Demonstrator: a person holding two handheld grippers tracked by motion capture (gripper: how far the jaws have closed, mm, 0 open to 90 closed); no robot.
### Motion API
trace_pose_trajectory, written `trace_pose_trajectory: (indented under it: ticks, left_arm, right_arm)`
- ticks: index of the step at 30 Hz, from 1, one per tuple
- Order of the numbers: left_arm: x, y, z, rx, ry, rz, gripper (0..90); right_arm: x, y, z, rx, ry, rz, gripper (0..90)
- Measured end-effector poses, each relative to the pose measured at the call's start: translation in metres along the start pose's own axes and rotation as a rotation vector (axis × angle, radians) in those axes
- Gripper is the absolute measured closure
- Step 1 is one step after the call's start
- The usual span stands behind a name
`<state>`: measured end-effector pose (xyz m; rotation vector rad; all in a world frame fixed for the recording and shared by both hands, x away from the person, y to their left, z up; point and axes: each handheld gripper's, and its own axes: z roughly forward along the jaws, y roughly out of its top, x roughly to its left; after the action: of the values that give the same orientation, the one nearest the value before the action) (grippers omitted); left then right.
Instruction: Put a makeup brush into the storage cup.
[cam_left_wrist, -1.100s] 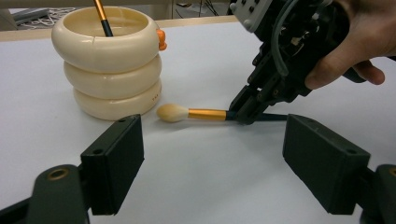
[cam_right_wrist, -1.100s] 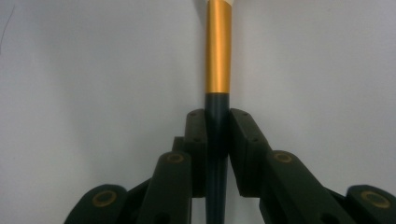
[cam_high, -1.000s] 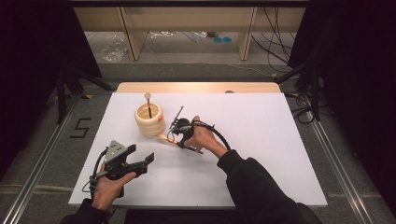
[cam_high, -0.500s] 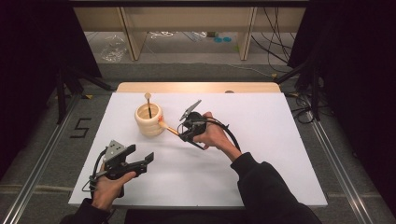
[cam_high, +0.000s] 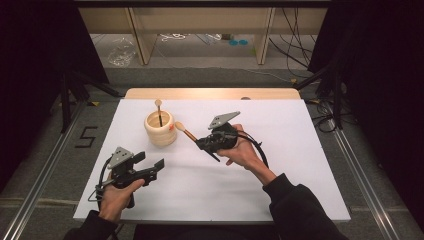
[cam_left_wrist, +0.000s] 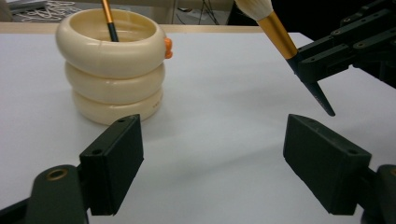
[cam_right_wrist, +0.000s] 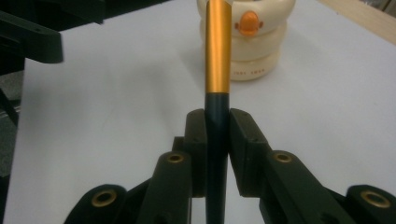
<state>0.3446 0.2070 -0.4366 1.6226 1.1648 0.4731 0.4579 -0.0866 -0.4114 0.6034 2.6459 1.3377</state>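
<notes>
This looks like a lab or recording studio, not a home; the table (cam_high: 300, 200) wears a plain white sheet, with bare wood showing along its far edge; dark curtains (cam_high: 35, 60) close in left and right; metal rails (cam_high: 35, 200) run along the floor on both sides, and a taped figure five (cam_high: 86, 136) sits on the grey floor by the table's left edge; past the far edge, loose cables (cam_high: 295, 50) trail across the floor beneath a wooden bench frame (cam_high: 142, 35); stand legs (cam_high: 67, 95) brace at either side.
</notes>
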Motion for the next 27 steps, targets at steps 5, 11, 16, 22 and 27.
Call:
trace_pose_trajectory:
  ticks: [5, 11, 16, 22, 27]
  left_arm:
    - [-0.008, 0.008, 0.007, -0.019, -0.03, 0.02, 20.2]
    - [-0.017, 0.017, 0.014, -0.047, -0.104, 0.013, 24.0]
    - [-0.024, 0.02, 0.021, -0.057, -0.161, 0.003, 26.3]
    - [-0.027, 0.022, 0.023, -0.069, -0.201, -0.022, 30.2]
    - [-0.028, 0.022, 0.024, -0.071, -0.238, -0.073, 34.0]
  right_arm:
    - [0.01, -0.004, -0.008, -0.048, 0.025, -0.006, 78.2]
    - [0.024, -0.004, -0.014, -0.092, 0.042, -0.039, 78.2]
    - [0.029, -0.008, -0.012, -0.097, 0.057, -0.043, 78.2]
    - [0.034, -0.009, -0.007, -0.094, 0.064, -0.061, 78.2]
    - [0.036, -0.009, -0.006, -0.1, 0.071, -0.07, 78.2]
